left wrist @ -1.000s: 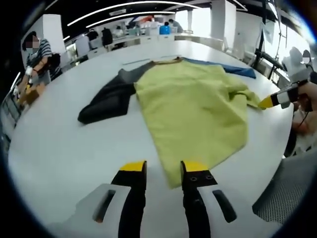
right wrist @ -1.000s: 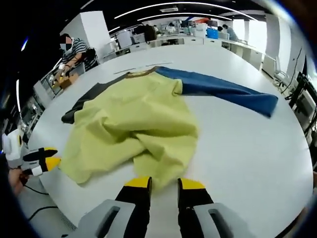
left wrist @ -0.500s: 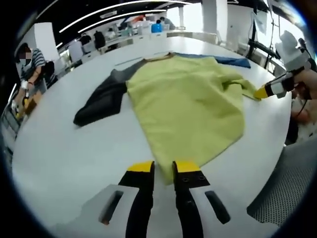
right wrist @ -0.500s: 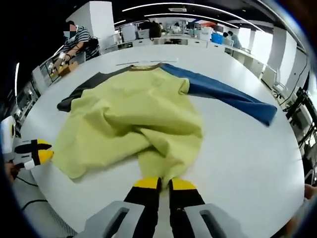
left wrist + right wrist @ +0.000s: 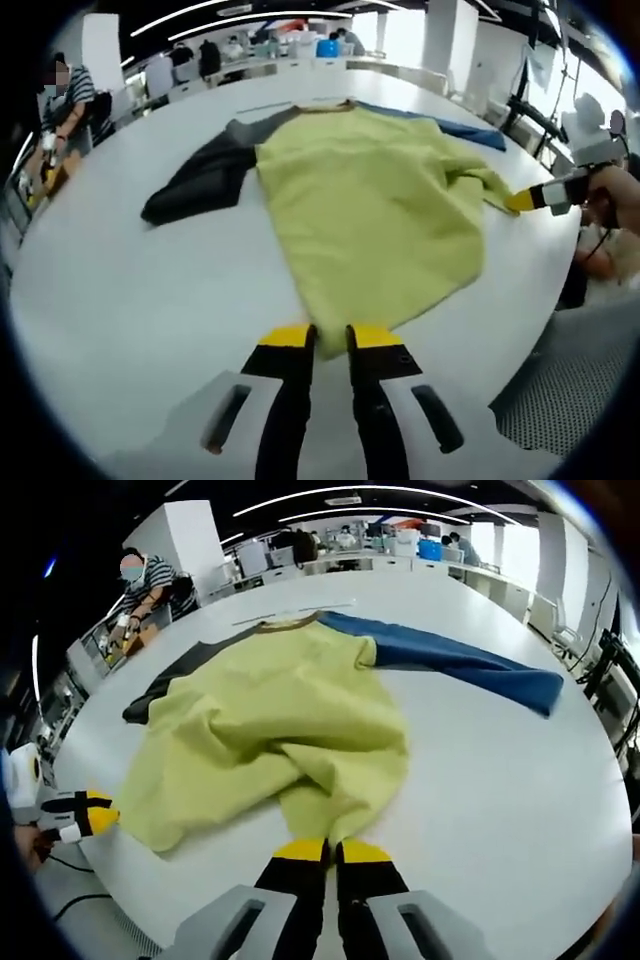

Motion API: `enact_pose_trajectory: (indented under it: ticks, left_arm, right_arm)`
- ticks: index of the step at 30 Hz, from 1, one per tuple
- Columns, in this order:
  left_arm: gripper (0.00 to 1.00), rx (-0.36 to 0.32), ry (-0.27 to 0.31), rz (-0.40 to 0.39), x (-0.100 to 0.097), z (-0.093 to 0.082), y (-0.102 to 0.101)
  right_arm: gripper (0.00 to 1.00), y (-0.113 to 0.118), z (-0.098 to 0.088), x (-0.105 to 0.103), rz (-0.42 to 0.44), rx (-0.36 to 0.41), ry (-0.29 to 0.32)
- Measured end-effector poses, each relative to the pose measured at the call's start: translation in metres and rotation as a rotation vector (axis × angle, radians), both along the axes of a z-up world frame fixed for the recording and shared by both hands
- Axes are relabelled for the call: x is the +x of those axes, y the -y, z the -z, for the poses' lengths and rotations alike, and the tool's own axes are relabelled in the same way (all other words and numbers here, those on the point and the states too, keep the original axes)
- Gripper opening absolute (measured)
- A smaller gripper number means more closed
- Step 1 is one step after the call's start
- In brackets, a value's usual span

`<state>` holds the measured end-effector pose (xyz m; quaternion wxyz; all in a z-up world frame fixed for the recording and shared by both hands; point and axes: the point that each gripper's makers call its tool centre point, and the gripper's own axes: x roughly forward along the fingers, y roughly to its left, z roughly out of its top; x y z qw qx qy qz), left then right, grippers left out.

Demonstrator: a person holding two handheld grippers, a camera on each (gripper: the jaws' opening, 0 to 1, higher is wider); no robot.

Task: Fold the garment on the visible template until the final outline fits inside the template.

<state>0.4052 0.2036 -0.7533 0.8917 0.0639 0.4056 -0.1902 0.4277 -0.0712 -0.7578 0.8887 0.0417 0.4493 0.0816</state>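
Jaws pinched on the hem corners, your left gripper (image 5: 319, 336) and right gripper (image 5: 319, 849) each clamp one bottom corner of the single garment (image 5: 375, 205) spread on the white table (image 5: 130, 280), likely to lift the hem for folding; two sleeves, gray and blue.

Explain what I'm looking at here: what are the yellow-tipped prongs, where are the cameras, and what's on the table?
A person holds a two-jaw tool in each hand; each tool carries a fisheye camera looking along its own jaws. In the left gripper view, the left tool has its jaws closed on the near hem of a shirt; the right tool comes in from the right. In the right gripper view, the right tool pinches another hem corner, with the left tool at the left edge. The shirt is yellow-green with one dark sleeve and one blue sleeve, spread on a white table.
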Motion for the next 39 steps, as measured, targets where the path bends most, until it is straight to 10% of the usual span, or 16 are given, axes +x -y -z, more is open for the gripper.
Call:
enact_pose_trajectory:
  ticks: [21,39]
  left_arm:
    - [0.00,-0.061,0.080,-0.080,0.015,-0.042,-0.026]
    - [0.00,-0.068,0.032,-0.068,-0.008,-0.042,-0.034]
  right_arm:
    - [0.00,0.018,-0.027,-0.022,-0.158,0.050,0.016]
    - [0.00,0.032,-0.028,-0.049,-0.265,0.044,-0.070]
